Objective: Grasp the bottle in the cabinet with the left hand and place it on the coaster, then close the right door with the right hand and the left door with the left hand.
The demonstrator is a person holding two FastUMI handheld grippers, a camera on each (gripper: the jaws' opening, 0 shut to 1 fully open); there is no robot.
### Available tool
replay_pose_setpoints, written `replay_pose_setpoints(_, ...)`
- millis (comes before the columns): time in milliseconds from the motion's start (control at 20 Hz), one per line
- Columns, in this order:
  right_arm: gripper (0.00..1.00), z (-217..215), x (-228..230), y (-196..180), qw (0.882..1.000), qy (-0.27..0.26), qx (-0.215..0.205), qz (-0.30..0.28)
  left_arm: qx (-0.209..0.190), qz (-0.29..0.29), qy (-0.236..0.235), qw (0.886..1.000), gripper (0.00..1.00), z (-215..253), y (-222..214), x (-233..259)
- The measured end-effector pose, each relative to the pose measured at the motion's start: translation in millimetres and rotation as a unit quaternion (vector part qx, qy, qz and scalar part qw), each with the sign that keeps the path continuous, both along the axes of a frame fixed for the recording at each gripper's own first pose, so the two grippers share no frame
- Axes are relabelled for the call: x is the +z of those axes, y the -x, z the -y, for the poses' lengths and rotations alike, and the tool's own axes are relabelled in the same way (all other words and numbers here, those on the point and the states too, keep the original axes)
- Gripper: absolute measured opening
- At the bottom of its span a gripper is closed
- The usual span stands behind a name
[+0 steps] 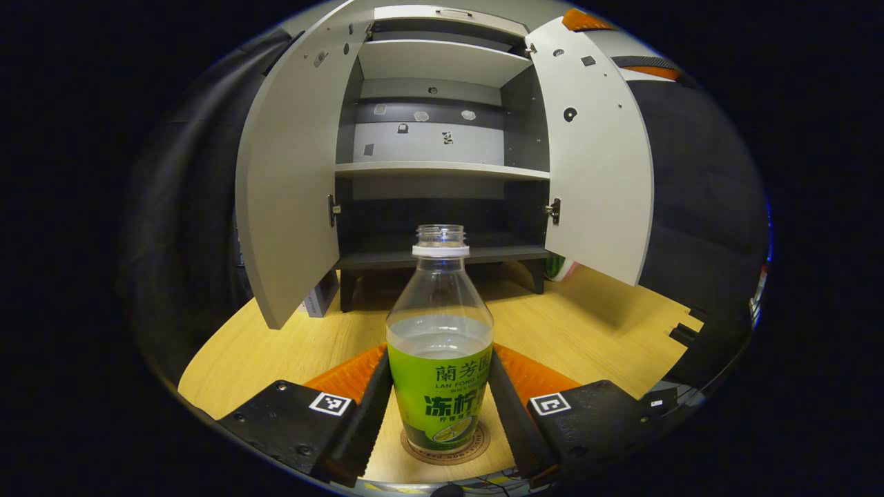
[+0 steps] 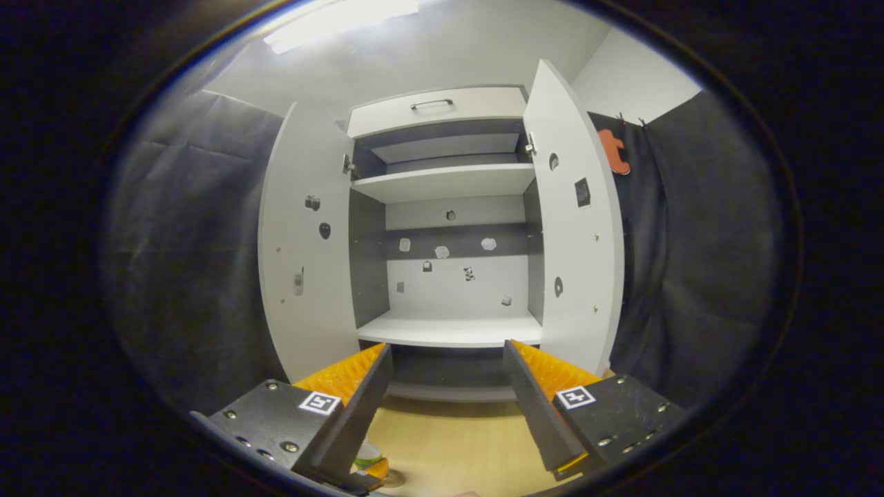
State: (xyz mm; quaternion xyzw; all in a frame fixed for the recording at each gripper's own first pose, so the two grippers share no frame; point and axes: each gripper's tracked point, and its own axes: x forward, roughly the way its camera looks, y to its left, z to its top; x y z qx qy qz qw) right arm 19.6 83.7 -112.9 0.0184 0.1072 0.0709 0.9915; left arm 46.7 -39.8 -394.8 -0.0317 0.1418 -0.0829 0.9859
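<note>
A clear bottle (image 1: 440,345) with a green label, no cap and some liquid inside stands upright on a round brown coaster (image 1: 478,442) on the wooden table. My left gripper (image 1: 439,359) is shut on the bottle, one finger against each side of the label. Behind it stands the cabinet, with its left door (image 1: 290,186) and right door (image 1: 594,166) both swung wide open and its shelves bare. In the right gripper view my right gripper (image 2: 447,352) is open and holds nothing, facing the cabinet's left door (image 2: 304,255) and right door (image 2: 577,235) from a short way off.
The wooden table (image 1: 587,324) stretches between me and the cabinet. A small box (image 1: 316,301) sits under the left door, and a green and white object (image 1: 561,267) lies behind the right door. A drawer with a handle (image 2: 431,105) tops the cabinet. Black cloth hangs on both sides.
</note>
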Motion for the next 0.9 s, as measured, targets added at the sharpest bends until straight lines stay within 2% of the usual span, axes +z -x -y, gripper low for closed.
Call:
replay_pose_setpoints(350, 0.98, -10, -6, -11, 1.0, 0.011, 0.017, 0.0, -0.012, 0.0, -0.021, 1.0, 0.82, 3, -3, -7)
replay_pose_setpoints(700, 0.98, 25, -2, -8, 1.0, 0.004, -0.009, 0.007, -0.029, -0.018, -0.015, 0.999, 0.85, 5, 4, 10)
replay_pose_setpoints(900, 0.98, 51, 5, 0, 1.0, 0.001, -0.025, 0.015, -0.035, 0.006, -0.034, 0.999, 0.85, 3, 4, 40)
